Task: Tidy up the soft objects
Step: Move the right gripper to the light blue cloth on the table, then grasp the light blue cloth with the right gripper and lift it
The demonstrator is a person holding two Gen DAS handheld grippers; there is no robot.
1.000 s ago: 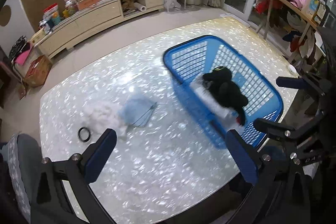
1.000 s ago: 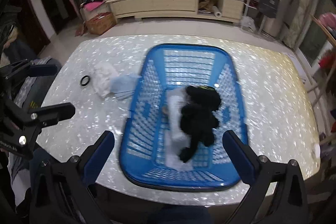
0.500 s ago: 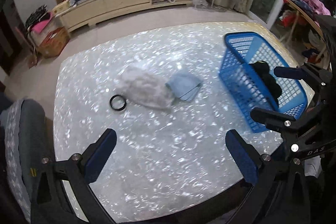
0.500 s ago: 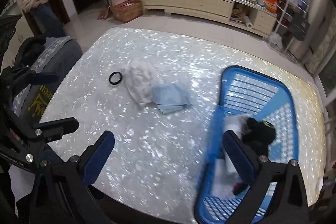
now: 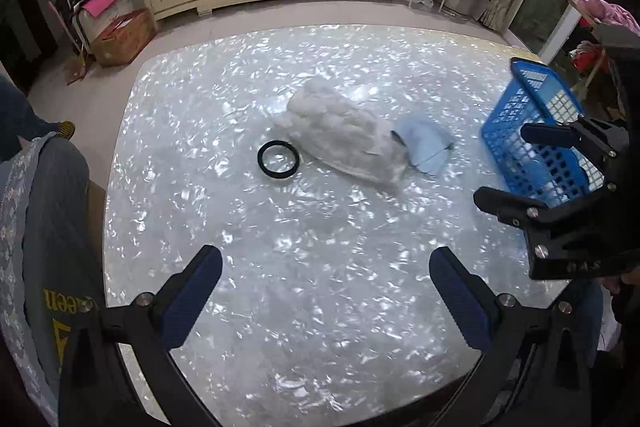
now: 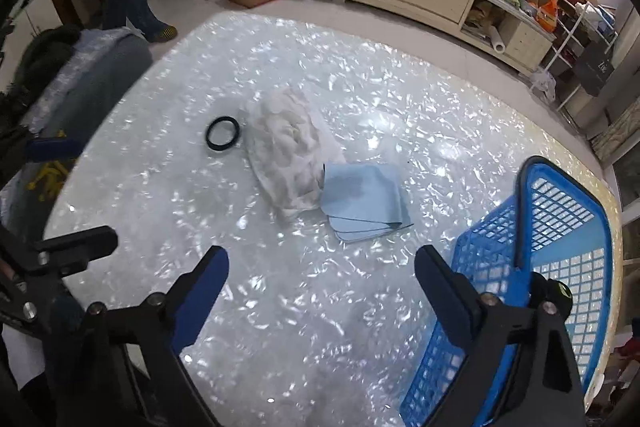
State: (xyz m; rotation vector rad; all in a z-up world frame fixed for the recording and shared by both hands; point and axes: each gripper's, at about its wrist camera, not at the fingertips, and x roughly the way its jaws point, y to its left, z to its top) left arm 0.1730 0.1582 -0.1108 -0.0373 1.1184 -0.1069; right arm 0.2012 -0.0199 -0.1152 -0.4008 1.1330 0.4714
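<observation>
The left tongs [image 5: 325,293] hang spread and empty above bare tabletop [image 5: 320,227]. The right tongs [image 6: 320,285] hold nothing either; their jaws have just been closing a little but stand wide, with nothing between them. Ahead of both, 2 soft things lie touching on the tabletop, not yet stowed: a white fluffy bundle [image 6: 286,155] and a folded light-blue cloth [image 6: 366,201]. A black ring [image 6: 223,133] sits just beside the bundle. The blue basket [image 6: 560,227] stands to the right; its contents are mostly hidden, so I judge the job partway.
</observation>
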